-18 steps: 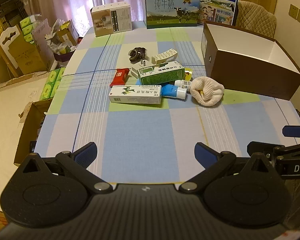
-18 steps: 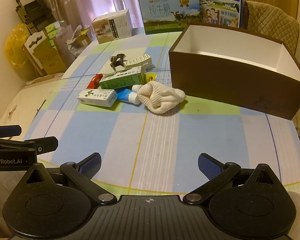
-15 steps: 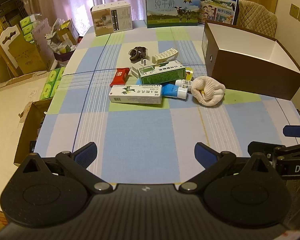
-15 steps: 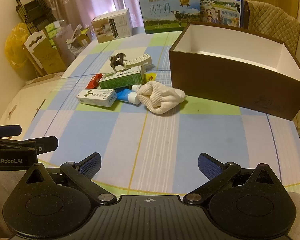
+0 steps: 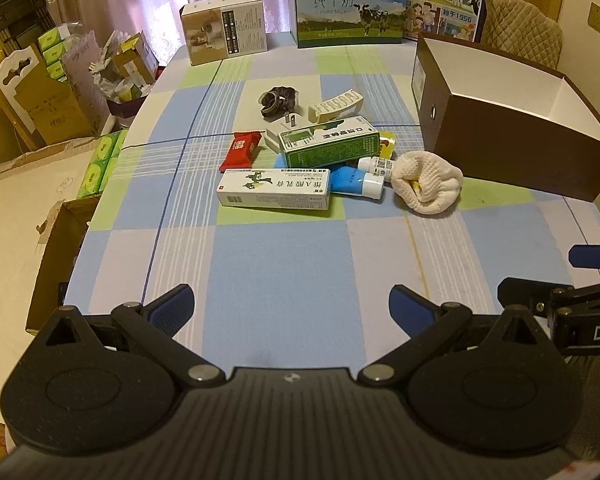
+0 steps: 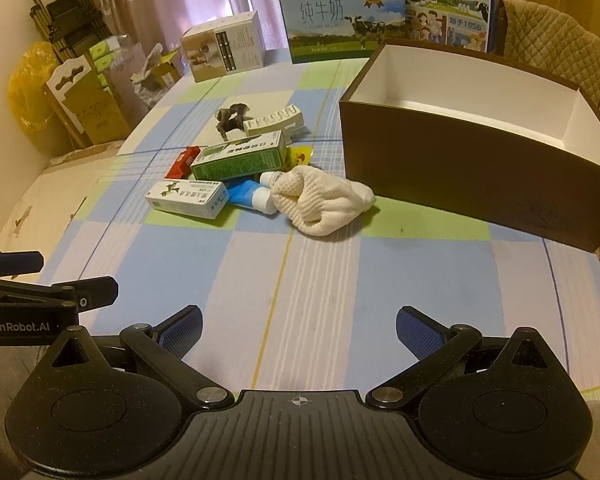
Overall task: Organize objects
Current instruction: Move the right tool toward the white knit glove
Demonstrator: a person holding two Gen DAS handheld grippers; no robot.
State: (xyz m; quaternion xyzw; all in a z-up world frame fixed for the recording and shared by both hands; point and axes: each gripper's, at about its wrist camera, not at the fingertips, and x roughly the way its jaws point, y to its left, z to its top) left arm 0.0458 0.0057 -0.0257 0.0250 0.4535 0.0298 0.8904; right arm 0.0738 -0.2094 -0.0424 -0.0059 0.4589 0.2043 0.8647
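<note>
Checked tablecloth point(image 5: 276, 264) lies under our left gripper point(image 5: 291, 307) and right gripper point(image 6: 299, 328), both spread wide and holding nothing. Well ahead, small items cluster around a cream sock point(image 6: 324, 204), just beside the brown box point(image 6: 472, 172).

Clutter mid-table: white carton point(image 5: 274, 193) flat, green carton point(image 5: 329, 147) propped behind it, blue tube point(image 5: 355, 183) and cream sock point(image 5: 427, 186) to the right — sock balled up. Red packet point(image 5: 241, 151), dark scrunchie point(image 5: 277, 99), white clip point(image 5: 335, 105) farther back. Brown box point(image 6: 476, 168) open, white inside — right of the pile.
</note>
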